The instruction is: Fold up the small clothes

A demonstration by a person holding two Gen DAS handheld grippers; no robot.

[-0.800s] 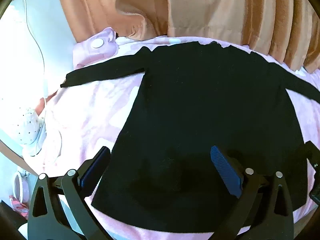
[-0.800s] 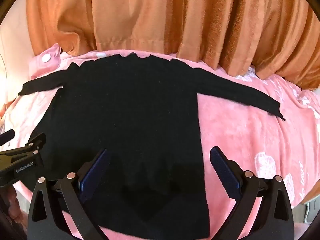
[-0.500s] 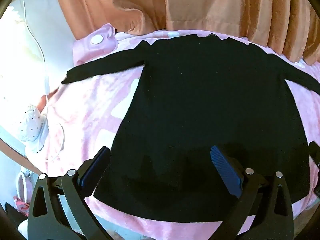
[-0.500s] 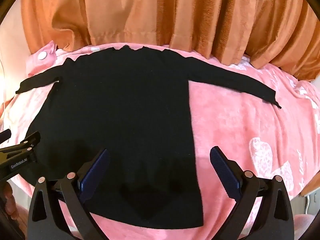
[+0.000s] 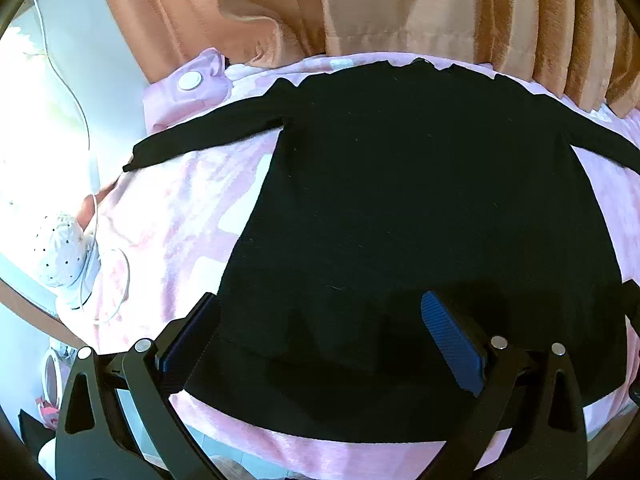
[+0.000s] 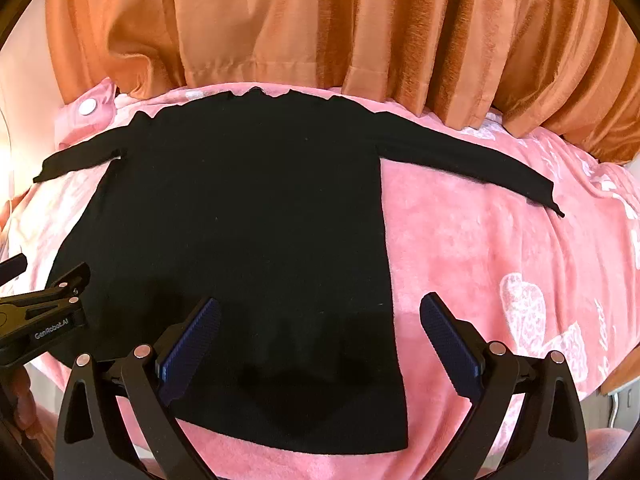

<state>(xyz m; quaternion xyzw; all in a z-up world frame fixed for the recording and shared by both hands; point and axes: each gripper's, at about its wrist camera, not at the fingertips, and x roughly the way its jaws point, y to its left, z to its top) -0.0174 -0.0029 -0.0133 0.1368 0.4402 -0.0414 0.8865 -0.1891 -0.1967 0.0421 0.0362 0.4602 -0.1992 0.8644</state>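
A black long-sleeved sweater (image 5: 420, 200) lies flat on a pink blanket (image 5: 180, 232), sleeves spread left and right, neck toward the curtain. It also shows in the right wrist view (image 6: 248, 208). My left gripper (image 5: 320, 332) is open and empty, hovering above the sweater's lower left hem. My right gripper (image 6: 316, 336) is open and empty above the lower right hem. The left gripper's body (image 6: 40, 316) shows at the left edge of the right wrist view.
Orange curtains (image 6: 320, 28) hang behind the bed. The pink blanket (image 6: 500, 260) has white heart prints at the right. A white dotted object (image 5: 60, 252) and a white cable (image 5: 92, 184) lie off the bed's left side. The near bed edge is just below the hem.
Both grippers have pulled back and up a little, so the sweater's hem and more blanket show in front of them. The sweater has not moved.
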